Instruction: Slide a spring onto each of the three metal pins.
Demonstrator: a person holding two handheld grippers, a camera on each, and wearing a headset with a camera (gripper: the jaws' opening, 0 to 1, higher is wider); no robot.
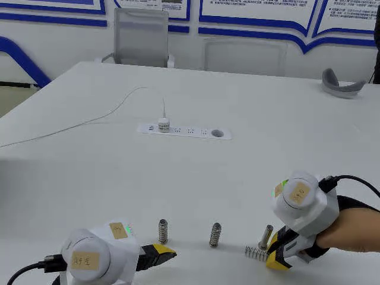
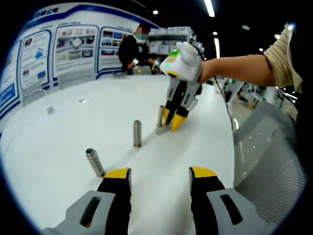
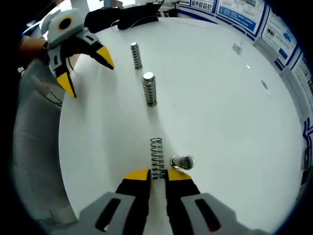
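Large white worktop (image 1: 249, 77). Power strip (image 1: 184, 130) mid-surface, thin cable (image 1: 89, 122) trailing left. Grey chair (image 1: 141, 37) and paler second chair (image 1: 240, 56) at far edge. Blue-framed posters (image 1: 255, 9) along white wall. Ceiling strip light (image 2: 209, 7) overhead. Grey curved object (image 1: 341, 85) far right, possibly headset.

Open tabletop (image 1: 249, 172) is left unobstructed between the power strip (image 1: 184, 130) and the three upright pins (image 1: 215, 234). Left of the power strip the surface is crossed by a thin cable (image 1: 89, 122); passable gaps are seen between the pins.
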